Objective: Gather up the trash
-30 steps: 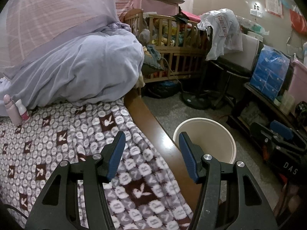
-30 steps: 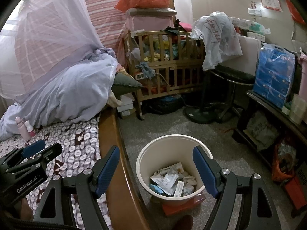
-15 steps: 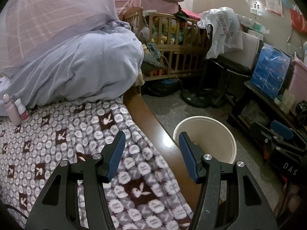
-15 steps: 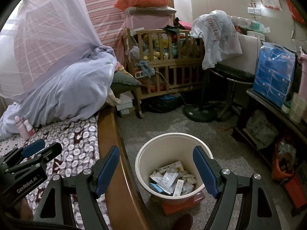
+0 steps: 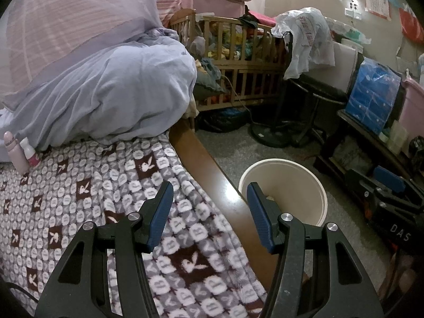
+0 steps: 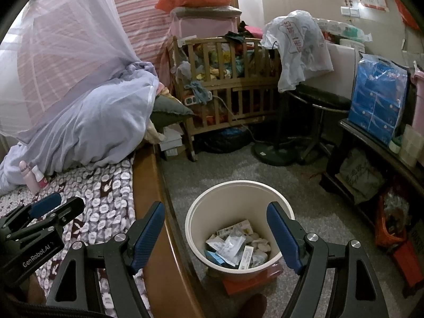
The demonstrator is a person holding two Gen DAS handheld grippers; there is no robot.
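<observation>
The left gripper (image 5: 209,193) is hanging over the blanket (image 5: 79,190) at the bed's edge, its jaws standing well apart with nothing between them. The right gripper (image 6: 214,217) is hovering above the bin (image 6: 239,185), jaws also spread wide and gripping nothing.

The bin is sitting on the grey floor (image 6: 304,198) just beside the bed's wooden rail (image 6: 153,180), resting on a flat red thing (image 6: 251,282). Trash (image 6: 235,246) is lying in the bottom of the bin: small cartons, packets and crumpled paper. In the left view the bin (image 5: 312,185) is showing to the right of the rail (image 5: 201,159), and its contents are mostly hidden.

Two small bottles (image 5: 22,153) are standing on the blanket against a heaped lilac duvet (image 5: 111,92), under netting (image 5: 66,16). Beyond the bed a wooden cot (image 6: 233,79) is overflowing with clothes, a white bag (image 6: 299,45) is draping over a chair (image 6: 318,100), and a blue pack (image 6: 379,103) is sitting on a dark shelf (image 6: 376,145) at the right
</observation>
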